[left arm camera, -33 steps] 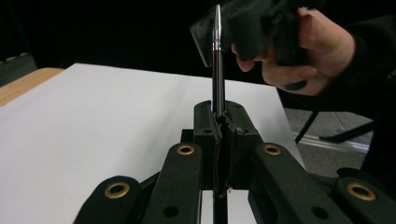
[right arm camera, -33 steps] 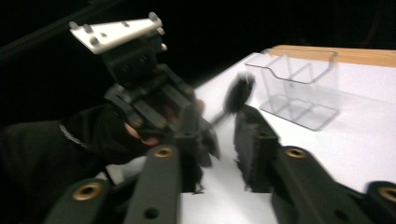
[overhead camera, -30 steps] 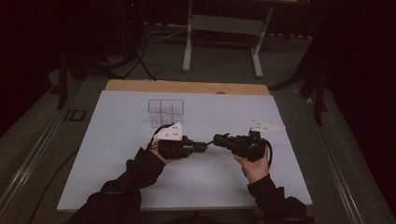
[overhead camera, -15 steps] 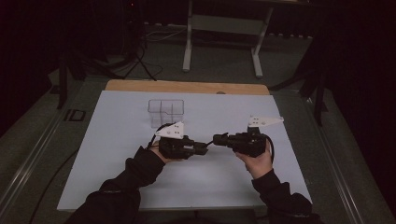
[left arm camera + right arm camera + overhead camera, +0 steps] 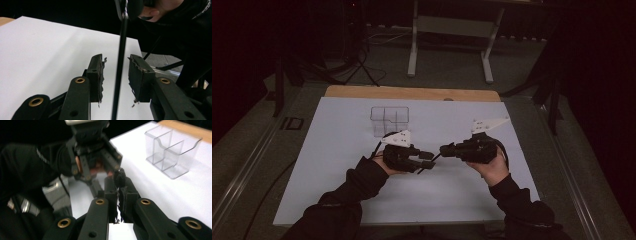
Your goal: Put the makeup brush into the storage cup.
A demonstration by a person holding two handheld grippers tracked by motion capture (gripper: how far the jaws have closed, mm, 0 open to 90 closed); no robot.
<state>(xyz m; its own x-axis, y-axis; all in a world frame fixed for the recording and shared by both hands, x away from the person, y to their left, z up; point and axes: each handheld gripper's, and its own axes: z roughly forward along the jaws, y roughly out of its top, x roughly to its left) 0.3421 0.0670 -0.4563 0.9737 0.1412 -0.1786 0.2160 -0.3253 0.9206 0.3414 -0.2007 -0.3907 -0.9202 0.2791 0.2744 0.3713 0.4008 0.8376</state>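
Observation:
A thin black stick (image 5: 121, 45) runs upright between the jaws of my left gripper (image 5: 116, 58). Those jaws have just been opening, and the toothed pads (image 5: 98, 75) stand clear of the stick on both sides. The stick's far end sits in my right gripper (image 5: 120, 183), whose jaws are shut on it, with a knobby black tip (image 5: 119, 178) poking out above. In the high view the left gripper (image 5: 428, 160) and the right gripper (image 5: 445, 149) face each other tip to tip over the middle of the white sheet, the stick (image 5: 434, 159) slanting between them.
A clear plastic box (image 5: 390, 120) with several compartments stands behind the left gripper, also seen as the box (image 5: 172, 152) in the right gripper view. The white sheet (image 5: 337, 150) covers the table; a wooden edge (image 5: 412, 93) runs along its far side.
The left gripper's jaws have spread apart off the stick. The right gripper has lifted slightly with the stick still in it.

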